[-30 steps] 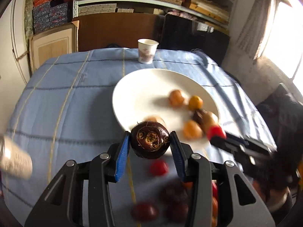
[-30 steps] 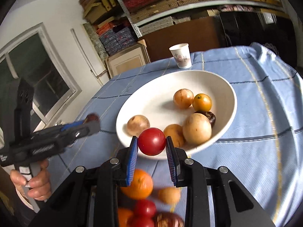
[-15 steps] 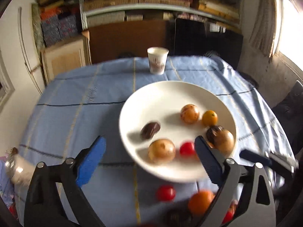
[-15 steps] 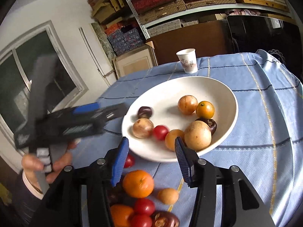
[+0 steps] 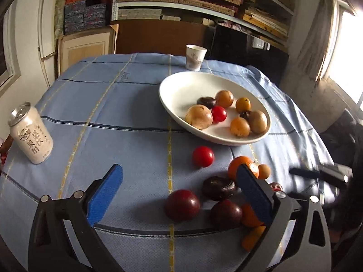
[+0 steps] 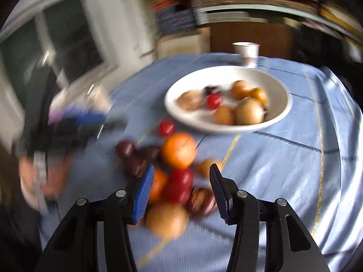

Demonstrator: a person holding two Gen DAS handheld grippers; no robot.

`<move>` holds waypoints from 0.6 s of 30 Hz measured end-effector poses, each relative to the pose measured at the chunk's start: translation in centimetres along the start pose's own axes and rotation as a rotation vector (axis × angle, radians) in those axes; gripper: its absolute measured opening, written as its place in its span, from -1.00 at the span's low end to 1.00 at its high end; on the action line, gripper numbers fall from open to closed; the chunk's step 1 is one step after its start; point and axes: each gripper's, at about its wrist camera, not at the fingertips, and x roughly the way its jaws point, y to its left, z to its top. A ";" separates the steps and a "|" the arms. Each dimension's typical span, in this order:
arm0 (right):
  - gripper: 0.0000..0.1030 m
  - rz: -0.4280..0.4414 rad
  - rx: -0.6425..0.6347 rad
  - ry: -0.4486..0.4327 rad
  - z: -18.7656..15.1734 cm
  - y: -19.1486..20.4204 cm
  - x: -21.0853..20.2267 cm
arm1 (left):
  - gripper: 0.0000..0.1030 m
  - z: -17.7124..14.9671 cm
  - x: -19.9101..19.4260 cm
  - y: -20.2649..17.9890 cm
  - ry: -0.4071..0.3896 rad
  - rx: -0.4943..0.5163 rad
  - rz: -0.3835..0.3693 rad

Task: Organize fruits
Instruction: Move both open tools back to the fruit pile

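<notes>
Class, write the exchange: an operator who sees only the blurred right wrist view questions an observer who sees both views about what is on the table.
Operator: Apart from the cup, does anything stand on the cloth away from the fruit?
Observer: Yes. A white can stands upright near the cloth's edge, at the far left of the left wrist view.
Operator: How many fruits lie in the bowl? Mine blur together.
Observer: Eight, two of them dark.
</notes>
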 end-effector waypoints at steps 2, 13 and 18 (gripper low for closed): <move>-0.01 -0.017 -0.101 0.028 -1.3 1.2 -0.4 | 0.91 -0.1 -0.6 0.1 -0.024 0.000 0.031; -0.01 0.030 -0.202 0.116 -3.7 3.2 -0.3 | 0.91 -0.5 -0.4 0.9 0.015 -0.024 0.033; -0.01 0.017 -0.193 0.137 -3.8 3.1 0.3 | 0.91 -0.8 -0.8 0.8 0.005 -0.022 0.030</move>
